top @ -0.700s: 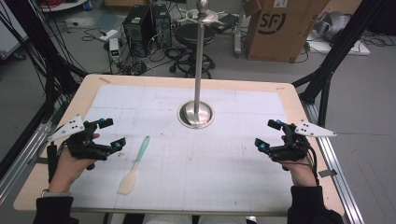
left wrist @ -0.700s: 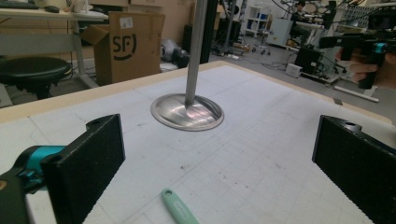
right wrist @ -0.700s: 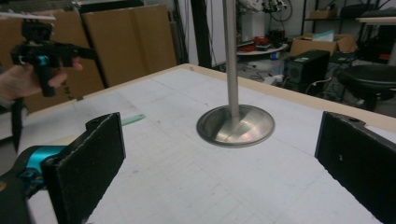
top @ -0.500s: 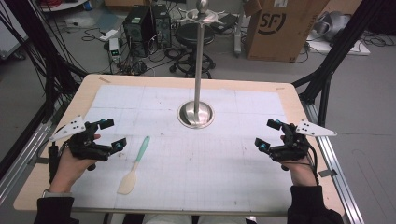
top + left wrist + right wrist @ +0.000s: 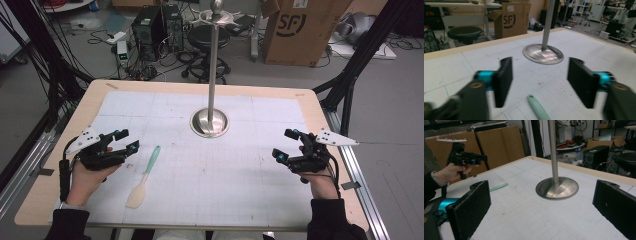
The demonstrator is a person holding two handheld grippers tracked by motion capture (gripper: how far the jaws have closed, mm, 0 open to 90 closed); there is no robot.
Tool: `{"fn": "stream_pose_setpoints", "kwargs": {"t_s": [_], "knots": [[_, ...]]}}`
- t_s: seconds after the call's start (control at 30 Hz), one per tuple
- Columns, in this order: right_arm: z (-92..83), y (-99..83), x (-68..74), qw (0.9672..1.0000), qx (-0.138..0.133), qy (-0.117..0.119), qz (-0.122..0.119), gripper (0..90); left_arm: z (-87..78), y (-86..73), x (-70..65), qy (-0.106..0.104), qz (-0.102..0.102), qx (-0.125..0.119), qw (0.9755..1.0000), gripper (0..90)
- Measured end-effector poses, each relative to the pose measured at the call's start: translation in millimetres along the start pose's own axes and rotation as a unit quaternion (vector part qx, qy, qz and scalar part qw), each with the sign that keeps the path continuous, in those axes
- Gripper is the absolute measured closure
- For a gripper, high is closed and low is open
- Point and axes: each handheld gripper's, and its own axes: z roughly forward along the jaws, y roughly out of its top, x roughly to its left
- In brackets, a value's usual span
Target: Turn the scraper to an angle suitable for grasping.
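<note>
Presently the left gripper hovers with its jaws apart and nothing between them, just left of the spatula, which lies flat on the near-left part of the table with its green handle pointing far and its pale blade near. The right gripper rests at the near right, well apart, likewise spread and empty. Judged risk: the handle is thin and lies flush on the mat, so a closure made too high, or off its line, would likely skid it aside or toward the metal stand rather than secure it.
</note>
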Motion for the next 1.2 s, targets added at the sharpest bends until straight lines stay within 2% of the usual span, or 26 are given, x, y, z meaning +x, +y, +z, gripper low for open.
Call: {"fn": "stream_pose_setpoints", "kwargs": {"t_s": [0.03,0.1,0.17,0.2,0.3,0.37,0.43,0.57,0.7,0.8,0.9,1.0,1.1,1.2], "knots": [[0.1,-0.3,0.2,1.0,0.003,0.001,0.002,0.6,0.2,-0.7,-0.2,0.012,-0.006,0.009,0.9999,60.3],[1.1,-1.0,0.6,0.9999,0.003,0.01,0.005,0.6,2.2,-2.7,-1.0,0.038,-0.003,0.024,0.999,65.7],[1.7,-1.2,0.9,0.9999,0.004,0.015,0.007,0.6,5.6,-5.0,-0.2,0.038,-0.008,0.041,0.9984,65.7],[2.6,-1.4,2.0,0.9998,0.007,0.019,0.003,0.6,7.4,-6.2,0.0,0.038,-0.008,0.048,0.9981,69.9],[3.2,-1.7,2.4,0.9997,0.01,0.02,0.002,0.6,11.5,-9.0,-1.0,0.041,0.009,0.062,0.9972,75.9],[3.1,-2.3,2.8,0.9998,0.011,0.02,0.002,0.6,13.4,-11.0,-2.3,0.045,0.037,0.073,0.9956,82.7],[2.0,-3.8,2.9,0.9998,0.011,0.018,0.006,0.6,15.8,-13.0,-1.1,0.03,0.035,0.083,0.9955,89.7],[1.3,-5.2,3.0,0.9998,0.012,0.016,0.006,0.6,24.6,-18.9,0.5,0.021,0.029,0.116,0.9926,89.8],[1.4,-6.2,3.6,0.9997,0.018,0.016,0.006,0.6,36.6,-26.3,1.0,0.025,0.02,0.145,0.9889,89.8],[1.6,-7.8,3.7,0.9996,0.022,0.015,0.007,0.6,44.1,-30.8,3.8,0.023,0.0,0.156,0.9875,89.8],[1.4,-8.3,3.5,0.9996,0.022,0.015,0.008,0.6,49.6,-34.4,7.5,0.035,-0.018,0.168,0.985,89.7],[0.2,-8.3,2.7,0.9997,0.019,0.012,0.01,0.7,53.9,-37.5,11.5,0.036,-0.035,0.174,0.9834,89.7],[0.1,-8.7,2.5,0.9997,0.02,0.013,0.011,0.7,57.8,-39.3,11.9,0.038,-0.043,0.178,0.9823,89.7],[0.7,-9.6,2.4,0.9996,0.023,0.013,0.011,0.7,62.2,-40.2,9.3,0.04,-0.035,0.182,0.9818,89.7]]}}
